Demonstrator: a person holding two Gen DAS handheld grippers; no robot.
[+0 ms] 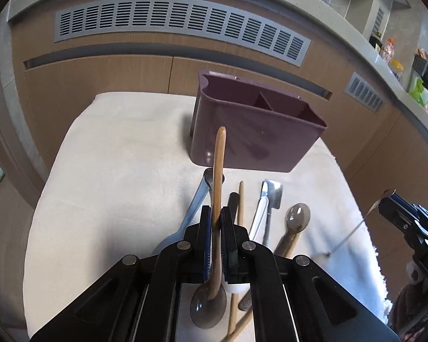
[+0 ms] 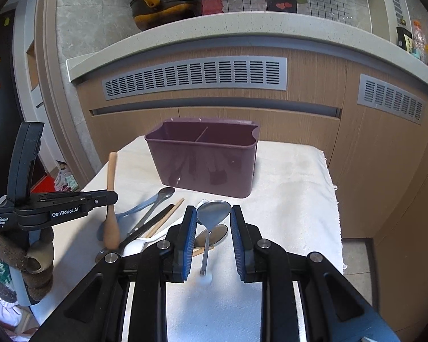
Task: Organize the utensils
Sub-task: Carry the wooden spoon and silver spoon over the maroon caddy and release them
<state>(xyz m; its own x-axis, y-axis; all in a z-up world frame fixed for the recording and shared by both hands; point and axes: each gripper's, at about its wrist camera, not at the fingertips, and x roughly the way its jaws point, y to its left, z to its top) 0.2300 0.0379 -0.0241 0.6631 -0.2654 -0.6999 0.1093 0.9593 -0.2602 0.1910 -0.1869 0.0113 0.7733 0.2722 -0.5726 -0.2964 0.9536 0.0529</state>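
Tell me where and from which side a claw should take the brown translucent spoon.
Probably by its handle, coming from above on the right: the brown translucent spoon lies flat, bowl toward the purple holder, with bare cloth right of it and utensils crowding its left.

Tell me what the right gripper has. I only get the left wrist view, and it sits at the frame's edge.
Observer: The right gripper is shut on a metal spoon, pinched by the bowl.
Operator: Report where the handle goes.
Observer: It hangs down and back toward the camera, above the white cloth.
Operator: Check the caddy from that side.
Observer: Both compartments of the purple caddy look empty, as far in as the right wrist view sees.
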